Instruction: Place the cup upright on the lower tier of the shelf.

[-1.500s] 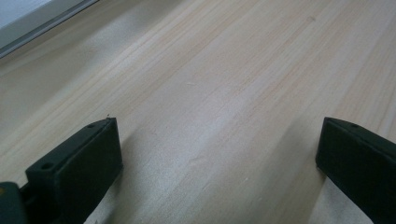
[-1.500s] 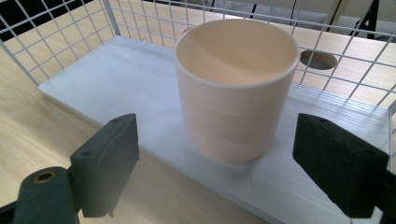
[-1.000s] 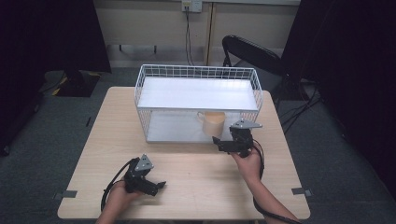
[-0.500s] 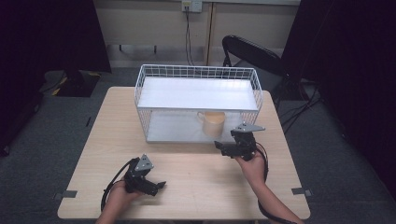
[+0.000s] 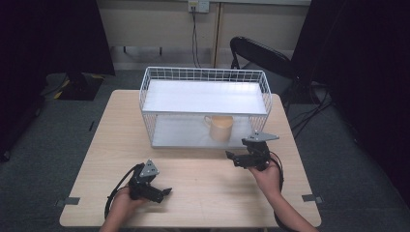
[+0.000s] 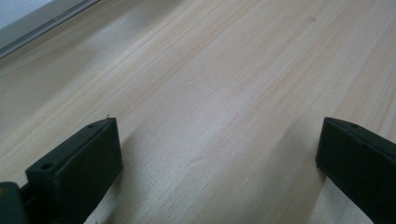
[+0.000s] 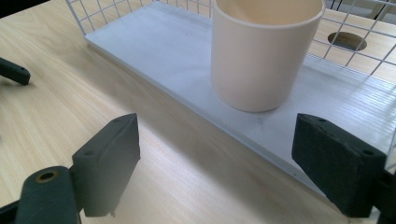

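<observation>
A cream mug (image 7: 266, 51) stands upright on the lower shelf of a white wire rack (image 5: 203, 79) on a wooden table (image 5: 203, 188), with the right gripper (image 7: 215, 161) spread wide and empty just before it, and the left gripper (image 6: 215, 158) likewise wide open, holding nothing, near the table's front.

Grey carpet floor (image 5: 58, 140) all round the pale wooden desk (image 5: 121, 145), a black folding chair (image 5: 256, 53) behind it, beige wall (image 5: 154, 21) flanked by dark curtains (image 5: 48, 34)
</observation>
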Tool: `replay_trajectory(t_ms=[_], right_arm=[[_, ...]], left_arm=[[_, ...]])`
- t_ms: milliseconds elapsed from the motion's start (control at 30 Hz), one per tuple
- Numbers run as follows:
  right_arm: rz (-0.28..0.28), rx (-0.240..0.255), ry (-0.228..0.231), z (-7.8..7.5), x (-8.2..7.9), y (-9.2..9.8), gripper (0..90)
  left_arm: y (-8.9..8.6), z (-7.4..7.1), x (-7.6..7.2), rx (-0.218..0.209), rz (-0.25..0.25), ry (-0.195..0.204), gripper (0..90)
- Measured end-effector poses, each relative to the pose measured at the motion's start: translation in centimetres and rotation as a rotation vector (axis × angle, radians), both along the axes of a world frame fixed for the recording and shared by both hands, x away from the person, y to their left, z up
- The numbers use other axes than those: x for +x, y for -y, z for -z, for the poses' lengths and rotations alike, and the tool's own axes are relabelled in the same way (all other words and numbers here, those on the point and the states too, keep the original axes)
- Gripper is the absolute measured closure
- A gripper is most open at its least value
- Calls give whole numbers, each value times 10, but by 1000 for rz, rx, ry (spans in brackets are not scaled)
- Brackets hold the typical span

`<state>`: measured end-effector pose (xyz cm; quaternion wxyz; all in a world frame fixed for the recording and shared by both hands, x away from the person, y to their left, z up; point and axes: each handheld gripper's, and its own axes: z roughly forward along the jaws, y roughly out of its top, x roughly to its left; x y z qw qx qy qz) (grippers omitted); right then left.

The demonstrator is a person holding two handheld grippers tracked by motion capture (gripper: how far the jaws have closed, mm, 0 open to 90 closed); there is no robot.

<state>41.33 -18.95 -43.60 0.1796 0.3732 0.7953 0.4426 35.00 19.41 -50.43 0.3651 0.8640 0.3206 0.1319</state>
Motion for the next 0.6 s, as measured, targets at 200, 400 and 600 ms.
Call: replay_trajectory(t_ms=[200, 400, 600], right_arm=[[-13, -3, -4, 0, -5, 7, 149], [-20, -10, -11, 2, -9, 13, 149], [-27, -18, -20, 5, -13, 19, 149]], left_arm=[[0, 0, 0, 0, 0, 0, 0], [0, 0, 0, 0, 0, 0, 0], [0, 0, 0, 0, 0, 0, 0]])
